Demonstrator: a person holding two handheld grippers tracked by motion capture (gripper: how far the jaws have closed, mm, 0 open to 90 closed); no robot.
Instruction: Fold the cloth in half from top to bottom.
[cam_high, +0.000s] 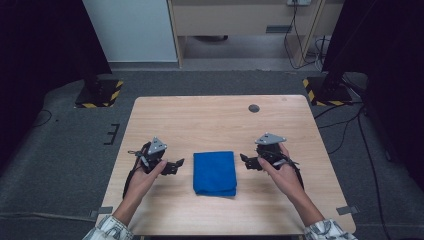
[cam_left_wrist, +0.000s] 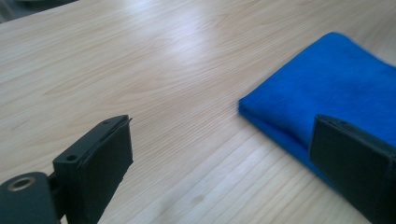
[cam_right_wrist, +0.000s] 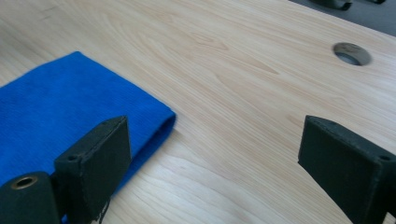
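A folded blue cloth (cam_high: 215, 172) lies flat in the middle of the wooden table (cam_high: 215, 117). My left gripper (cam_high: 176, 166) rests just left of the cloth, jaws wide apart and empty. In the left gripper view the blue cloth (cam_left_wrist: 327, 93) sits ahead on the right, its near corner partly behind the right jaw, and the left gripper (cam_left_wrist: 224, 158) spans bare wood. My right gripper (cam_high: 248, 161) stands just right of the cloth, also open. In the right gripper view the cloth (cam_right_wrist: 60, 102) lies ahead on the left, with the right gripper (cam_right_wrist: 215, 154) holding nothing.
A round cable hole (cam_high: 254, 108) sits near the table's far edge, seen also as a cable hole (cam_right_wrist: 351, 52) in the right gripper view. Grey carpet surrounds the table. Two stand bases with yellow-black tape (cam_high: 100, 93) flank the far corners.
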